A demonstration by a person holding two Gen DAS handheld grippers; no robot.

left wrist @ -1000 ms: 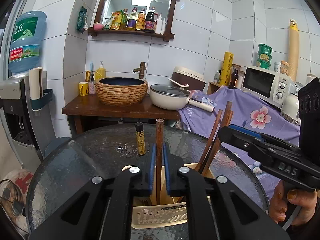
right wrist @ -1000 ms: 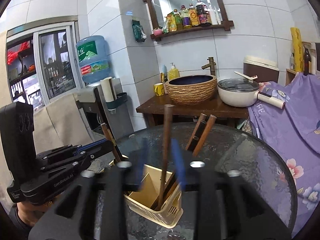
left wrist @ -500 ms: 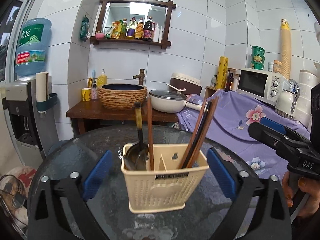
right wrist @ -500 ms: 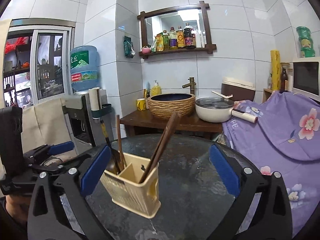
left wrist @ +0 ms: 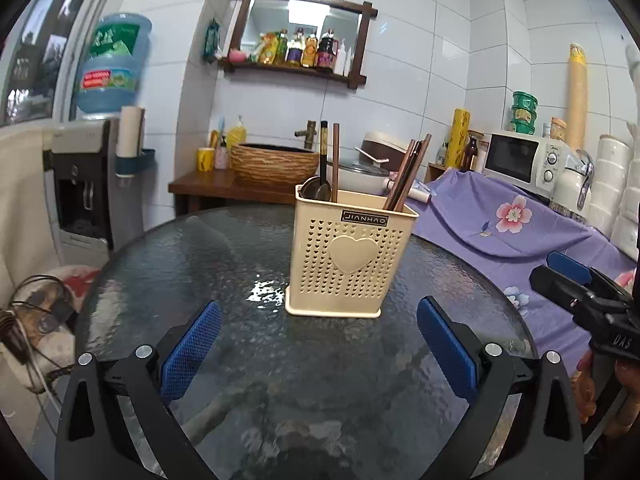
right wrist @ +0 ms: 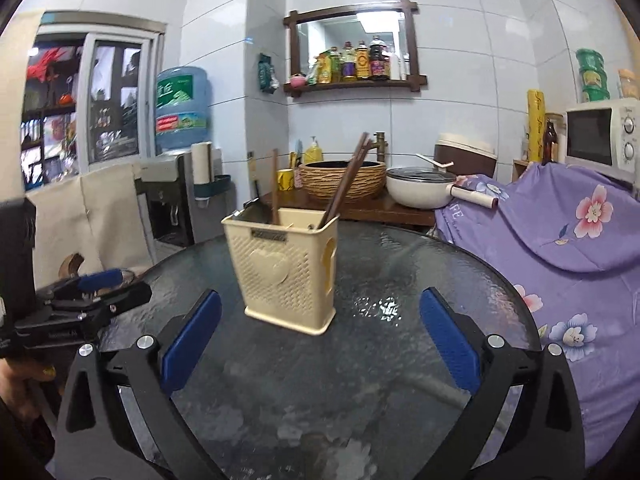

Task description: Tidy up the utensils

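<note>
On the round glass table (left wrist: pixel 224 264), the cream utensil holder (left wrist: pixel 350 256) is now seen from farther back than half a second ago, both grippers being pulled away from it. The left gripper (left wrist: pixel 318 354) and right gripper (right wrist: pixel 320 340) are spread wide, nothing held or touched. In the holder's left compartment one spoon (left wrist: pixel 318 188) and one brown chopstick (left wrist: pixel 335 160) are counted; a chopstick bundle (left wrist: pixel 408 174) leans in the right, exact count unclear.

- My left claw (left wrist: pixel 318 344) and right claw (right wrist: pixel 318 338): black, with blue dimpled pads.
- Holder (left wrist: pixel 350 258): cream, dotted with tiny holes around a plain heart.
- Chopsticks (left wrist: pixel 408 174): dark brown.
- Surface (left wrist: pixel 200 272): dark, rippled glass.
- Cloth (right wrist: pixel 560 240): purple, with pink flowers.
</note>
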